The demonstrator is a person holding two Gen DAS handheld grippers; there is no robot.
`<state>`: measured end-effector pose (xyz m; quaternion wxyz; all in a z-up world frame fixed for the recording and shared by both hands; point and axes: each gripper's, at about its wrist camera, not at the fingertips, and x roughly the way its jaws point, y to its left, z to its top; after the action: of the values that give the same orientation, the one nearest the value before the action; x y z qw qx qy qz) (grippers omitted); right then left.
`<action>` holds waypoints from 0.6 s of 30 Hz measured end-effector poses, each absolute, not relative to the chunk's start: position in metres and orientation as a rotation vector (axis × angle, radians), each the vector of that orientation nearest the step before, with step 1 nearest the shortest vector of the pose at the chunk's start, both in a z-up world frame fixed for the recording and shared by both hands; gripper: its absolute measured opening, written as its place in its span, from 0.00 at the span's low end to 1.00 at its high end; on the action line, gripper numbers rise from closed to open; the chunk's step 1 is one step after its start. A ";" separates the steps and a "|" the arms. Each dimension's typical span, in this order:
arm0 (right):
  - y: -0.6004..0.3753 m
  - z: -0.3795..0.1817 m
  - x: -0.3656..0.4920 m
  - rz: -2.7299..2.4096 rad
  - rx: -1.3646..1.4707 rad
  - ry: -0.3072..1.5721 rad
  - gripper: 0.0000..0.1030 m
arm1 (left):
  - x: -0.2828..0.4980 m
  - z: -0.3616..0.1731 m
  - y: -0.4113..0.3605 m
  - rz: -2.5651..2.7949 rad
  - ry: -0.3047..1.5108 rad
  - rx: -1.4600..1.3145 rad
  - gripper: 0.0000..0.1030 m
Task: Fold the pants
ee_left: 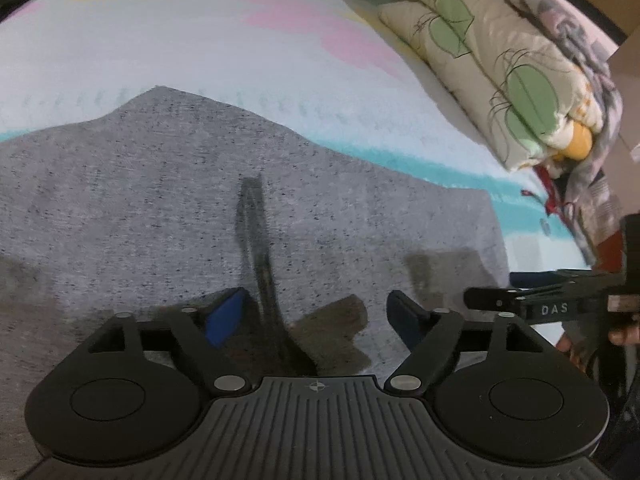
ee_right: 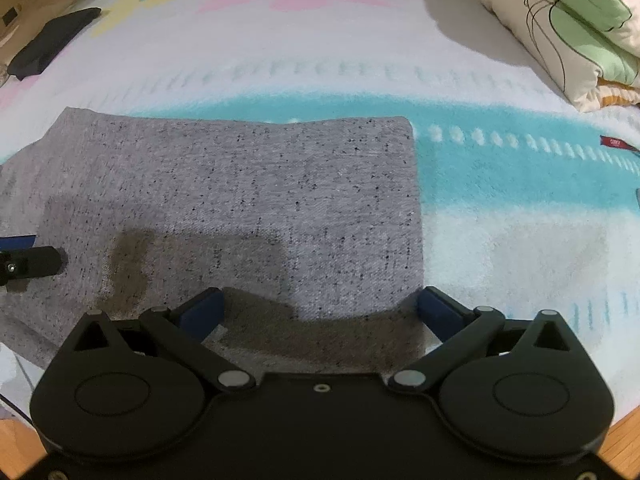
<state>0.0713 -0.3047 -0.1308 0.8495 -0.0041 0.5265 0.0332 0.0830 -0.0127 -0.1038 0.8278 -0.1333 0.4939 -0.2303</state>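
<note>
Both wrist views close above pants (ee_left: 240, 200)

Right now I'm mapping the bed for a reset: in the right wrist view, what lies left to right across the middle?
Left gripper's finger → grey pants → teal-striped blanket → small red tag.

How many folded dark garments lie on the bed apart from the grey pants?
1: a dark folded garment at the bed's far left edge, well beyond the grey pants. Others may lie outside these views.
</note>
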 end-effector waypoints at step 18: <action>-0.392 -0.101 0.095 -0.145 0.377 1.107 0.99 | 0.073 -0.090 -0.036 -0.412 0.905 -0.026 0.08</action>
<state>0.0947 -0.3925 -0.1007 0.8313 0.1779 0.5221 -0.0685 0.0733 -0.0365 -0.0898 0.8788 -0.0123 0.4342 -0.1975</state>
